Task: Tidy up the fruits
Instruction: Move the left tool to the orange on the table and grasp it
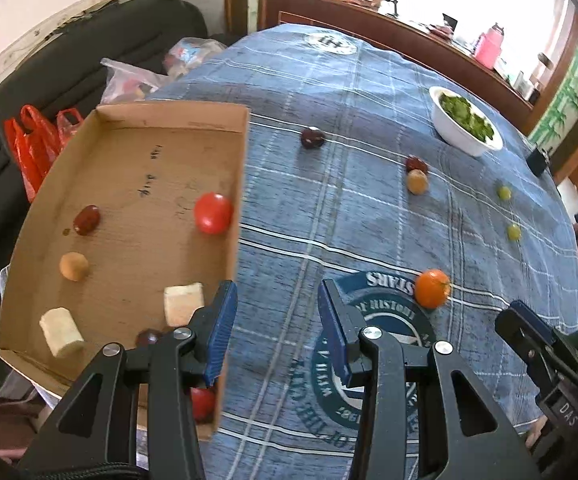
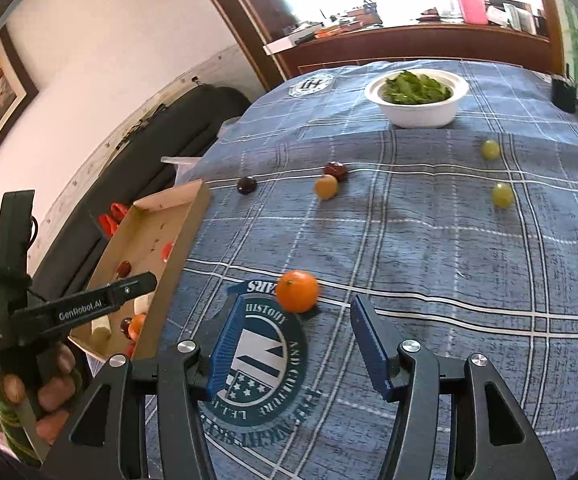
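Note:
A cardboard tray [image 1: 137, 152] on the table's left holds a red tomato [image 1: 213, 213], a dark red date [image 1: 87, 220], a tan fruit [image 1: 73, 266], two pale chunks [image 1: 183, 303] and other small fruits. My left gripper [image 1: 275, 316] is open and empty, over the tablecloth beside the tray's right wall. My right gripper [image 2: 297, 332] is open and empty, just short of an orange [image 2: 297, 291], which also shows in the left wrist view [image 1: 432, 288]. On the cloth lie a dark plum [image 2: 246, 185], a tan fruit [image 2: 325, 187], a red date [image 2: 335, 170] and two green grapes [image 2: 503, 195].
A white bowl of green leaves [image 2: 417, 98] stands at the far side of the blue checked tablecloth [image 2: 429, 248]. A small black box [image 2: 564, 94] sits at the far right edge. A dark sofa [image 1: 69, 52] with red and clear plastic bags lies beyond the tray.

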